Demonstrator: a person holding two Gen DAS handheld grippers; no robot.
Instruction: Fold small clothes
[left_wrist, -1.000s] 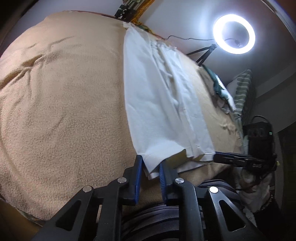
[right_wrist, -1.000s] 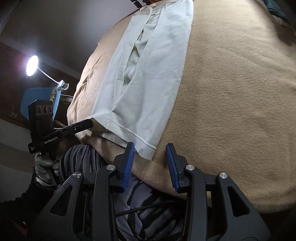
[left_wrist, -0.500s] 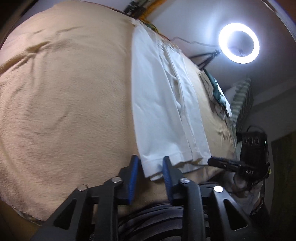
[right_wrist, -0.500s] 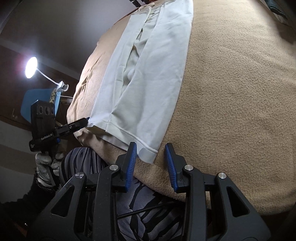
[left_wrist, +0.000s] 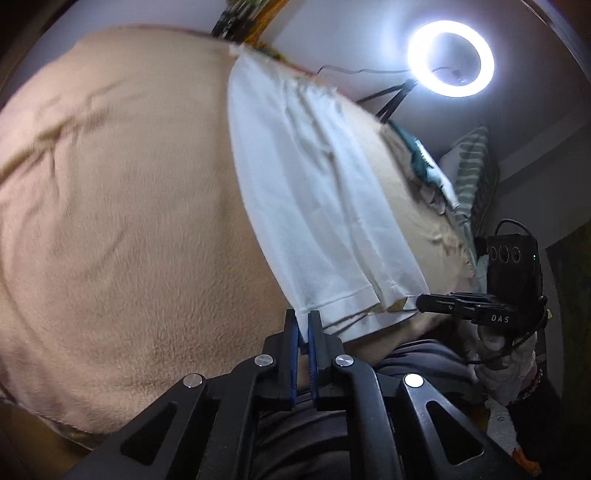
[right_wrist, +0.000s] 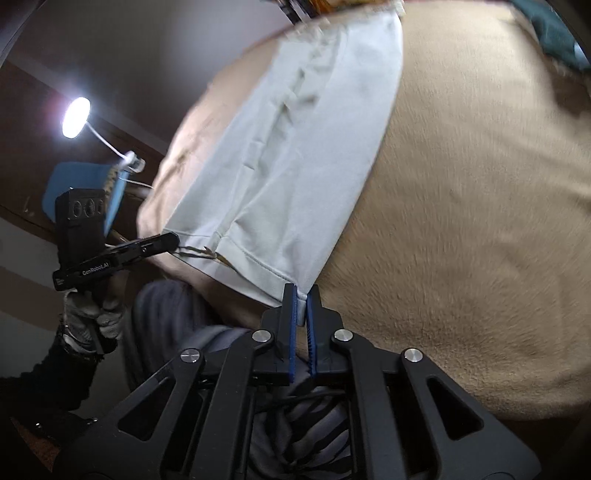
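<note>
Left wrist view: the left hand-held gripper (left_wrist: 303, 325) is clenched on a hem corner of the white garment (left_wrist: 314, 206); the right hand-held gripper (right_wrist: 301, 301) pinches the other corner on the tan blanket (left_wrist: 118, 221).

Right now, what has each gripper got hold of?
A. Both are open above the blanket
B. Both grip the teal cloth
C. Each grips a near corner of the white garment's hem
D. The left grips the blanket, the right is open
C: the left gripper is shut on one near hem corner of the white garment, and the right gripper is shut on the other near corner, over the tan blanket.
</note>
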